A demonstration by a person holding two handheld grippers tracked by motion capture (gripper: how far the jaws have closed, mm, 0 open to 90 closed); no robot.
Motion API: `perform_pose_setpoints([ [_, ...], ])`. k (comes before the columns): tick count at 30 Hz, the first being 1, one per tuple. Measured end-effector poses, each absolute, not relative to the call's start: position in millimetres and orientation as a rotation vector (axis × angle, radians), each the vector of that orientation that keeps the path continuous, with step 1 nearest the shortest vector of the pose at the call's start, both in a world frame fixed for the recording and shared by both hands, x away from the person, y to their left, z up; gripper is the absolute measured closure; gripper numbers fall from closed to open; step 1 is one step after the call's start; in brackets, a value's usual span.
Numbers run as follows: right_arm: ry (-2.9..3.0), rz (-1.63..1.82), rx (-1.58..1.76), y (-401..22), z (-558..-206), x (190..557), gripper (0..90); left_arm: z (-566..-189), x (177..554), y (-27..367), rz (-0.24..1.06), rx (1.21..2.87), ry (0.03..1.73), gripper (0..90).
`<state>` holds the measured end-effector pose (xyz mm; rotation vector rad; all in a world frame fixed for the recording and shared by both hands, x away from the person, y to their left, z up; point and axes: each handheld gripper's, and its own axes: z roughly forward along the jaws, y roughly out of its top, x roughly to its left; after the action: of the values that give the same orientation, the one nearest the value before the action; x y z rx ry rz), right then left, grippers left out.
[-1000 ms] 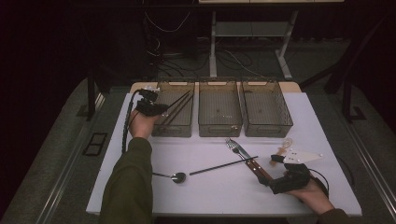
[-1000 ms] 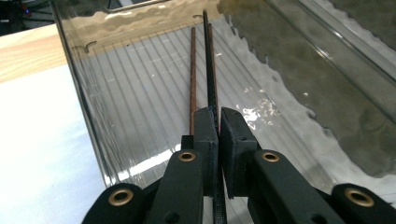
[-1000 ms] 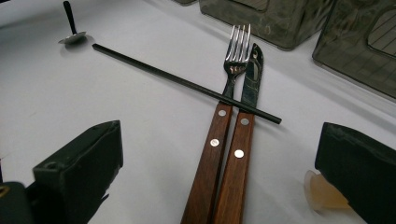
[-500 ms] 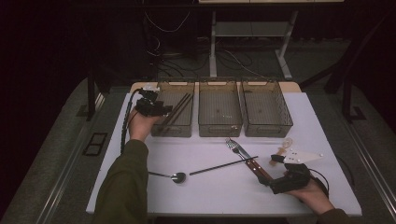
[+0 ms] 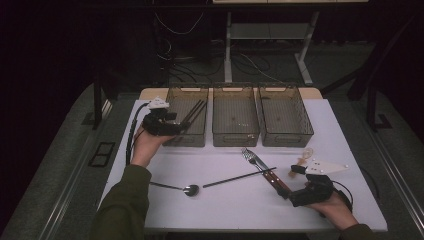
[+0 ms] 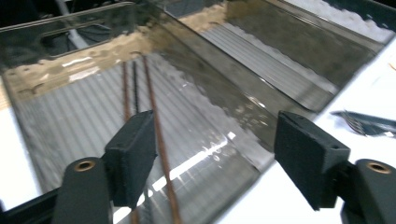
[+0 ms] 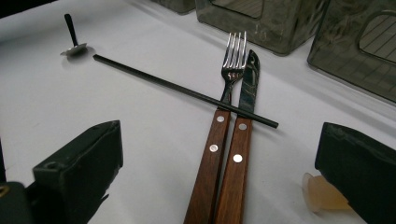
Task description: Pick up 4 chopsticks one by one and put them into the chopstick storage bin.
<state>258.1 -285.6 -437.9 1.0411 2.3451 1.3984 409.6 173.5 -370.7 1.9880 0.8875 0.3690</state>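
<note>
With the left gripper (image 5: 176, 125) released, its fingers (image 6: 133, 151) having just been opening above 3 chopsticks (image 6: 154, 116) in the left bin (image 5: 187, 137), the right gripper's (image 7: 219, 186) spread fingers face the probably light, slippery black chopstick (image 5: 239, 177) on the desk (image 5: 225, 205), best pinched mid-length.

The wooden handles (image 7: 219, 177) of fork and knife run off the right gripper view's bottom edge.
</note>
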Motion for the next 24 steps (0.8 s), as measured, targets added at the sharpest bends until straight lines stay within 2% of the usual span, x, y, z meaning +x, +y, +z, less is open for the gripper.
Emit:
perform_pose_setpoints([
  [3,2.346,1.412,1.050,-285.2,-438.1,258.5,1.1,-371.6,398.9,166.1,0.347,2.005,0.827,27.0],
  [12,2.302,1.372,1.085,-281.6,-440.9,258.5,1.2,-379.3,372.7,141.3,0.275,2.015,0.721,18.9],
  [24,2.326,1.326,1.113,-284.3,-441.7,259.6,1.1,-393.5,344.0,108.4,0.236,2.079,0.595,14.8],
])
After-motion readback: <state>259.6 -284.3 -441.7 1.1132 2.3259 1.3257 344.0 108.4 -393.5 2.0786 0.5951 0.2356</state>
